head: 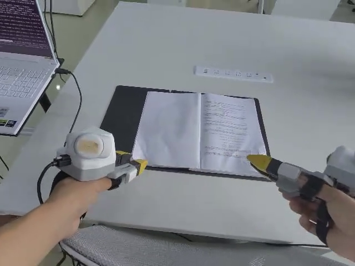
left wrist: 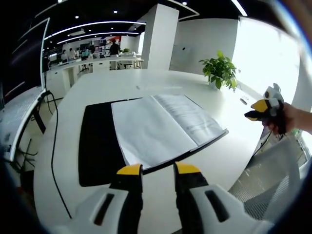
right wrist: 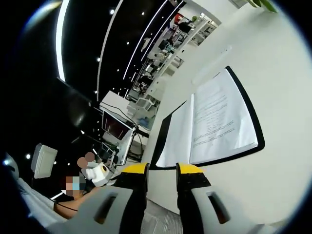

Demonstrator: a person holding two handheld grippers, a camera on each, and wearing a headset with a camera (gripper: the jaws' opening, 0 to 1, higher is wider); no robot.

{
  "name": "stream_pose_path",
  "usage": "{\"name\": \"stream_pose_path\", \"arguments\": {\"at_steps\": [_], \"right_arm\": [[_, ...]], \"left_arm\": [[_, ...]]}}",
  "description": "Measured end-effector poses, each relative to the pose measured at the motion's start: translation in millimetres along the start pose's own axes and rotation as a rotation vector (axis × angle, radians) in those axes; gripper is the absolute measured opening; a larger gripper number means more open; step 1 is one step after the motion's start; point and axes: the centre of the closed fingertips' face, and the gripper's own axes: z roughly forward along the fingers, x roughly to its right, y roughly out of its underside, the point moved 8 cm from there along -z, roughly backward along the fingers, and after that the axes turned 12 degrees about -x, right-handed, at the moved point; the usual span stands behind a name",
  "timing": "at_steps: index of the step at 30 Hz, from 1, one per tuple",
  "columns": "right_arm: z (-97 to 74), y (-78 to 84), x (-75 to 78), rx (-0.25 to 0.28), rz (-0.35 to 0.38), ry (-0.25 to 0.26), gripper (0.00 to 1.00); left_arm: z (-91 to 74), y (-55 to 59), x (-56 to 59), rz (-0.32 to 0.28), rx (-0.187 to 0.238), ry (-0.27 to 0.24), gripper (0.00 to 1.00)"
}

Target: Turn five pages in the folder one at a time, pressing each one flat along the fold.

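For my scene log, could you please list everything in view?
table: one, white, under everything
folder: one, black, open mid-table
pages: two showing, white, inside the folder
power strip: one, white, beyond the folder
laptop: one, silver, far left
cable: one, black, beside the laptop
chair: one, grey mesh, near table edge
plant: one, green, beyond the table
left tool: one, white, yellow tips, open, by folder's left corner
right tool: one, grey, yellow tips, open, by folder's right corner
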Motion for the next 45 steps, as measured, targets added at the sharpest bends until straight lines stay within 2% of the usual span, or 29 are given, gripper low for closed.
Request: {"name": "stream_pose_path", "arguments": {"at_steps": [1,3,4,5,8,10,11,13,18,20,25,28,33,38,45], "right_arm": [[-2.9,-0.6,-0.8,0.004,-0.009,0.005,0.21],[-9.0,0.5,-7.5,0.011,-0.022,0.011,0.23],[-9.5,1.6,4.0,0.013,-0.039,0.015,0.23],[-11.8,2.1,3.5,0.017,-0.047,0.022,0.24],[-20.5,4.4,-9.7,0.025,-0.079,0.035,0.27],[-26.2,6.2,-16.4,0.037,-0.101,0.039,0.29],[-29.7,7.9,-19.9,0.038,-0.101,0.038,0.29],[-35.5,10.2,-25.0,0.048,-0.113,0.043,0.31],[-48.3,14.7,-31.5,0.071,-0.123,0.053,0.34],[-53.0,16.7,-33.9,0.081,-0.123,0.052,0.35],[-59.9,21.6,-40.7,0.087,-0.143,0.064,0.39],[-65.0,22.6,-43.7,0.100,-0.161,0.085,0.43],[-71.1,23.0,-46.5,0.101,-0.183,0.101,0.44],[-76.5,21.9,-49.5,0.106,-0.198,0.105,0.44],[-78.8,20.7,-51.5,0.107,-0.224,0.114,0.45]], "left_arm": [[0.4,0.4,-3.1,0.000,0.002,0.000,0.23],[-6.9,-0.2,-0.4,0.004,0.001,0.000,0.24],[-12.1,-0.8,1.4,0.005,0.006,-0.003,0.25],[-15.7,-1.4,2.9,0.005,0.009,-0.004,0.25],[-28.8,-4.3,7.7,0.015,0.024,-0.004,0.26],[-39.6,-5.8,9.8,0.007,0.032,-0.004,0.28],[-46.5,-7.6,10.9,-0.003,0.053,-0.005,0.29],[-55.5,-8.2,11.3,-0.004,0.057,-0.001,0.30],[-74.0,-10.0,9.8,0.004,0.069,-0.012,0.37],[-81.1,-10.6,9.9,-0.010,0.077,0.001,0.40],[-94.7,-9.3,8.9,-0.028,0.073,0.010,0.45],[-103.2,-10.1,9.8,-0.036,0.087,0.020,0.47],[-116.3,-14.2,10.7,-0.020,0.078,0.016,0.53],[-127.0,-18.7,11.1,-0.005,0.088,0.012,0.59],[-133.1,-17.3,13.5,0.009,0.068,0.005,0.67]]}}
